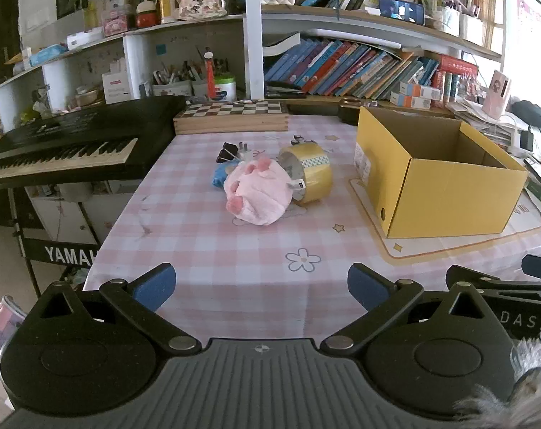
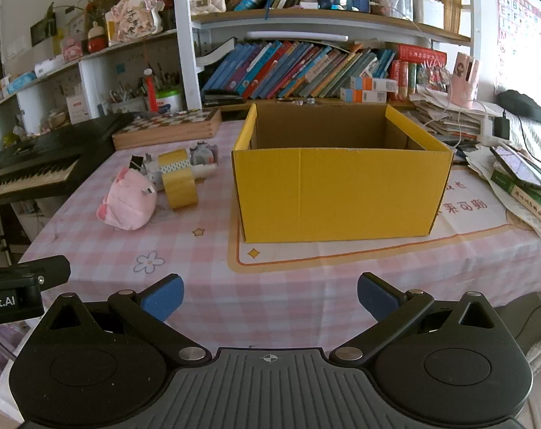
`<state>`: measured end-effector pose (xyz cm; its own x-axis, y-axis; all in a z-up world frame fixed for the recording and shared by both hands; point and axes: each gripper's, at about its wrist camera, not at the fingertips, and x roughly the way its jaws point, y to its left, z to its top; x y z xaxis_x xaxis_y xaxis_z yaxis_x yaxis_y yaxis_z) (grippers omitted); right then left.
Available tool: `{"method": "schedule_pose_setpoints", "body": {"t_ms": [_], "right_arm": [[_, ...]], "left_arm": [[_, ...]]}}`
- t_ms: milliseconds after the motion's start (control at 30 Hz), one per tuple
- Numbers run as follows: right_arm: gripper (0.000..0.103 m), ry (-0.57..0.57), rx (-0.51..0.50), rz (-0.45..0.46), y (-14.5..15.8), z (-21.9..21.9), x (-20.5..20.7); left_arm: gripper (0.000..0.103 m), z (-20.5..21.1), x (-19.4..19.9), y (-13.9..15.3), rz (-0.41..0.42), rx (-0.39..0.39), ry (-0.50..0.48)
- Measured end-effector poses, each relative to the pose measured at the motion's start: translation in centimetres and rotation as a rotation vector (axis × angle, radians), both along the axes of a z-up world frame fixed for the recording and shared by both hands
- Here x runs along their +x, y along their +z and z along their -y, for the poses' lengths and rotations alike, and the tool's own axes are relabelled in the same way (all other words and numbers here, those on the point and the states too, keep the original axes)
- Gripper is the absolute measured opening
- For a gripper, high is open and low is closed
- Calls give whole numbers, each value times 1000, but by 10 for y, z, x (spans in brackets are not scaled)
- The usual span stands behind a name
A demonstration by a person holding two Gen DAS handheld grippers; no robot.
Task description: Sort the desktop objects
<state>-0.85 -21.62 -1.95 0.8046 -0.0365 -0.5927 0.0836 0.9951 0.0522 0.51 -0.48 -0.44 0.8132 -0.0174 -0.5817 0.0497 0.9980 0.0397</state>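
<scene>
Beside yellow box [image 2: 342, 193], pink plush [image 2: 127, 200], bare cloth

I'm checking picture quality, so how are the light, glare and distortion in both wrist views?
Left wrist: daylight blows out the upper right; the shelves bow from fisheye. Right wrist: the same window glare at right, the yellow box sharp and evenly lit.

I log: pink-and-white checked tablecloth [image 1: 206, 250]; yellow cardboard box [image 2: 342, 193]; pink plush toy [image 1: 258, 193]; yellow tape roll [image 1: 311, 175]; black-and-white keyboard [image 1: 73, 150]; checkered chessboard [image 1: 234, 109].
</scene>
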Motion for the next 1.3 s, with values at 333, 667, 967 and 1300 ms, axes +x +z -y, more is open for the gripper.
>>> {"method": "schedule_pose_setpoints", "body": {"t_ms": [333,667,967,1300], "right_arm": [[103,-4,9,-9,-3,1,-1],[103,-5,28,-44,-4,0,5],[103,-6,31,-50,-3,-1,7],[103,-7,27,-60,-2,-3,9]], "left_arm": [[103,0,2,-1,-10,0,0],[103,-5,10,-6,-49,-11,8],[103,-8,15,-6,-61,-19,12],[103,-9,17,-7,-61,-28,7]]}}
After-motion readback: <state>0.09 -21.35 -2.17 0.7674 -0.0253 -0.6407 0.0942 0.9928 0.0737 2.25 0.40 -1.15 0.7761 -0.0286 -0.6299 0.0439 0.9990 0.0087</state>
